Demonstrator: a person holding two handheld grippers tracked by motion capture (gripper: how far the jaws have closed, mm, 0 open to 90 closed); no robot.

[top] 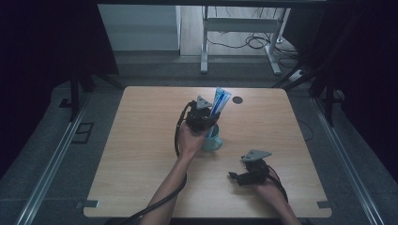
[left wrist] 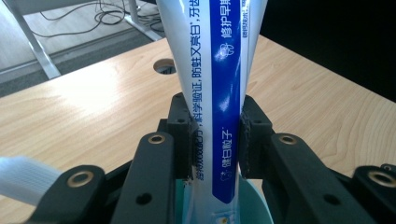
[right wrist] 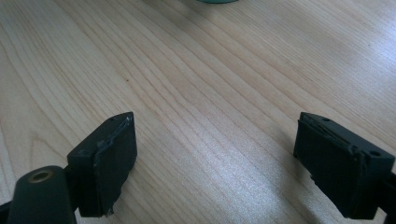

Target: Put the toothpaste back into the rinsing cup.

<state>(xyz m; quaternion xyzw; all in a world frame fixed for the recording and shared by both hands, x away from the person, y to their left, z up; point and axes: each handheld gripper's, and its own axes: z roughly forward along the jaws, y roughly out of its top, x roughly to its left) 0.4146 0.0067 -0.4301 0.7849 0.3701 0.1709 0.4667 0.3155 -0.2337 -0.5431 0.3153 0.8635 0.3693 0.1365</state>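
A white and blue toothpaste tube (left wrist: 215, 84) stands upright, its lower end inside a light teal cup (top: 213, 139) at the middle of the wooden table (top: 141, 154). My left gripper (left wrist: 216, 140) is shut on the tube, both pads pressing its sides just above the cup's rim (left wrist: 254, 196). From above, the tube (top: 219, 101) sticks up past the left gripper (top: 201, 117). My right gripper (right wrist: 215, 163) rests low over bare wood at the front right, jaws wide open with nothing between them; the high view shows the right gripper (top: 239, 177) there too.
A round cable hole (top: 237, 100) lies in the table behind the cup. Beyond the far edge stands a white desk frame (top: 239, 37) with loose cables on the floor. Dark curtains hang on both sides.
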